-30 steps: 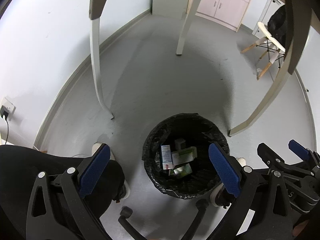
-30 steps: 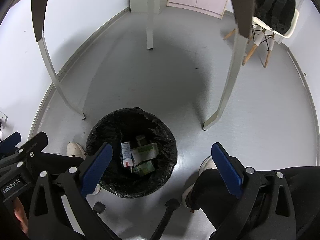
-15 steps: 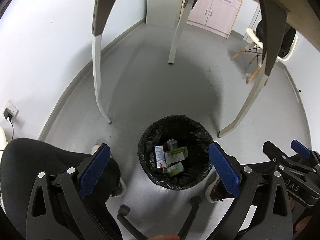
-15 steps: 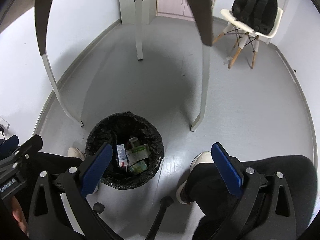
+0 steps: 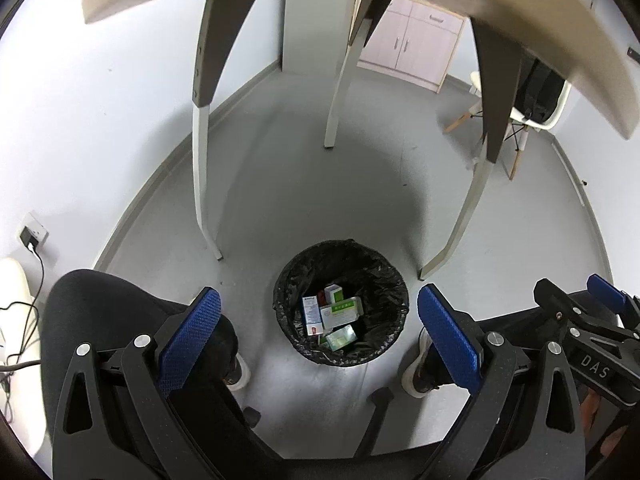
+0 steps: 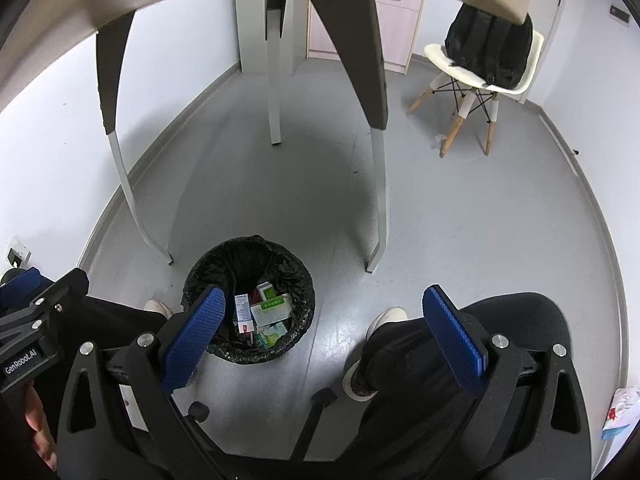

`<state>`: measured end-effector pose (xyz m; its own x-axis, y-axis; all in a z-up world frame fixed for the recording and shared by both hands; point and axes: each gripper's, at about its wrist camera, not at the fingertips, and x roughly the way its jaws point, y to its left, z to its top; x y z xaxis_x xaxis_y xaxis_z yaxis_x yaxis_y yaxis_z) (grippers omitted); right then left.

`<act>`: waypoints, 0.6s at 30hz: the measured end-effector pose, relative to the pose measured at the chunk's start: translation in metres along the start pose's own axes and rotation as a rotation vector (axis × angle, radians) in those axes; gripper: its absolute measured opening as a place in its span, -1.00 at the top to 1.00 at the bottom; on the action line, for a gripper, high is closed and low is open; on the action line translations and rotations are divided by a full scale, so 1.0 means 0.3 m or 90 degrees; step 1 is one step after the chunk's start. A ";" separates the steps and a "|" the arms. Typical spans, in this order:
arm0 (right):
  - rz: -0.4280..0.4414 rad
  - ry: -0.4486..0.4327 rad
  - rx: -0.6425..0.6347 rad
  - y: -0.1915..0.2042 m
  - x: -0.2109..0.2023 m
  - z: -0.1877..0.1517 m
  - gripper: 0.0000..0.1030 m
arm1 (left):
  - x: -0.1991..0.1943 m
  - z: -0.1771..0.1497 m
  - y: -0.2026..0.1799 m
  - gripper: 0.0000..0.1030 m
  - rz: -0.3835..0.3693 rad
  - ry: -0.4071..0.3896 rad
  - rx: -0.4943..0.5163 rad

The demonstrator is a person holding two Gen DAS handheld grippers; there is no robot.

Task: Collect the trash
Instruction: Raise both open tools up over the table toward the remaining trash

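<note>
A round bin with a black liner stands on the grey floor under the table, between the person's feet. Several small cardboard boxes lie inside it. It also shows in the right wrist view, with the boxes in it. My left gripper is open and empty, high above the bin. My right gripper is open and empty, above the floor just right of the bin. Each gripper's body shows at the edge of the other's view.
The table's edge curves across the top, with its legs around the bin. A white chair with a black backpack stands at the back right. The person's knees and shoes flank the bin. A wall socket is at the left.
Both grippers have risen away from the bin, which now looks smaller. The table's underside and edge have come into view at the top. The jaws stayed open.
</note>
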<state>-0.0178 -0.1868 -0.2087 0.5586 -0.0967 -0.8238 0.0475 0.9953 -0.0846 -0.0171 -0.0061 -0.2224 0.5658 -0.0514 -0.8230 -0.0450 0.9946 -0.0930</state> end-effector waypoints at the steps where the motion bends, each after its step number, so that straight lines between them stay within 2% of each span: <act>1: -0.001 -0.003 -0.002 0.000 -0.018 -0.001 -0.85 | -0.016 0.000 0.000 -0.89 0.001 -0.003 0.001; 18: -0.003 -0.079 0.025 -0.062 -0.306 0.046 -0.85 | -0.291 0.053 -0.038 -0.89 -0.010 -0.073 0.022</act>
<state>-0.0585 -0.1964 -0.1237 0.6564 -0.1021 -0.7475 0.0812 0.9946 -0.0646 -0.0529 -0.0116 -0.1407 0.6567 -0.0577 -0.7519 -0.0082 0.9965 -0.0835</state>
